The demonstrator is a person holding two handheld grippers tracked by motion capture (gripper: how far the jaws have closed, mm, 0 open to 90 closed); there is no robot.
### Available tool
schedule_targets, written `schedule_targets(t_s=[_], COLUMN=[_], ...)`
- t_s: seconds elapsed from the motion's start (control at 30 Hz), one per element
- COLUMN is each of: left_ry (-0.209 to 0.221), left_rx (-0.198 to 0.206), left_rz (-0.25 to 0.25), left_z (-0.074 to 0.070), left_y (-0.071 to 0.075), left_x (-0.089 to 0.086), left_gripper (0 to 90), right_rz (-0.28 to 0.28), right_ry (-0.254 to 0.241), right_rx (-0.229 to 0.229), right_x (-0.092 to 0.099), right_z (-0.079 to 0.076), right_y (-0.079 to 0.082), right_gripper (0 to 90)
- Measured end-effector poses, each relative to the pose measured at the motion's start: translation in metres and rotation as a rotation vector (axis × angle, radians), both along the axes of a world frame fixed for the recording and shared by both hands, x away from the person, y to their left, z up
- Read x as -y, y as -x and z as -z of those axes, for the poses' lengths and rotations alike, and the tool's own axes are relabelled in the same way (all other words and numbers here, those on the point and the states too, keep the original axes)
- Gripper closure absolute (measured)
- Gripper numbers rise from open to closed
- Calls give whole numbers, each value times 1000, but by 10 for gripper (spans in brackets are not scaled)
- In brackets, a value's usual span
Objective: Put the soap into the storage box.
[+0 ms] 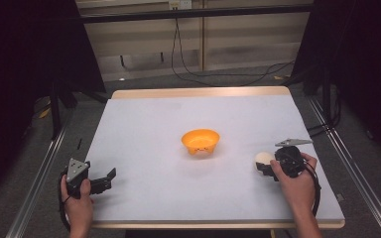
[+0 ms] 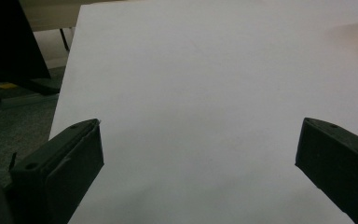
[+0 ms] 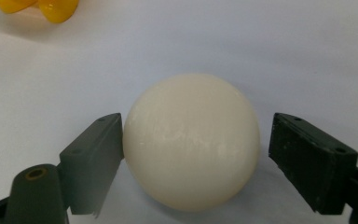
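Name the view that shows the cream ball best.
The right gripper view: the cream ball sits large between the right gripper jaws, one pad touching it, a slight gap at the other. The high view shows it small, partly hidden by that gripper. The left gripper view looks across bare table.

Ball (image 3: 191,140): creamy off-white, glossy, plain all over, no markings.
Bowl (image 1: 200,141): bright orange, one solid colour; in the right gripper view its feet read as yellow-orange.
Table (image 1: 178,198): pale grey-white top, unpatterned, with a light wood edge showing at the far side.
Right gripper (image 3: 196,154): black jaws, matte, dark grey pads.
Left gripper (image 2: 198,158): black jaws too, and a grey three-cornered plate on top in the high view.
Floor (image 1: 25,198): dull grey.
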State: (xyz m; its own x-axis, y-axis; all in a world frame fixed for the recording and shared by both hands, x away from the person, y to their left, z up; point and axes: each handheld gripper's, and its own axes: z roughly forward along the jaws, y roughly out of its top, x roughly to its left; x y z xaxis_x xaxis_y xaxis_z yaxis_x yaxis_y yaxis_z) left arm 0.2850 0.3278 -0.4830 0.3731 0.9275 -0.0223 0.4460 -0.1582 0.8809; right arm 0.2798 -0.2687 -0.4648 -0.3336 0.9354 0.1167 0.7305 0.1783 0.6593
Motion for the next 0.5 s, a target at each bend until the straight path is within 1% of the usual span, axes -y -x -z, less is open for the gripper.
schedule_targets(t_s=[0.03,0.17,0.27,0.4,0.5], left_ry=[0,-4,-6,-8,-13], left_rx=[0,-2,-4,-5,-2], left_rz=[0,1,-2,-1,3], left_z=[0,0,0,0,0], left_y=[0,0,0,0,0], left_x=[0,0,1,1,1], left_gripper=[6,6,6,7,8], right_rz=[-10,-12,-7,1,7], right_ry=[0,-6,-5,-1,-1], right_rx=[1,-9,-19,-16,-23], right_x=[0,-1,-3,-5,-5], right_z=[1,3,5,7,8], right_y=[-1,-3,-5,-5,-6], right_gripper=[203,217,229,234,237])
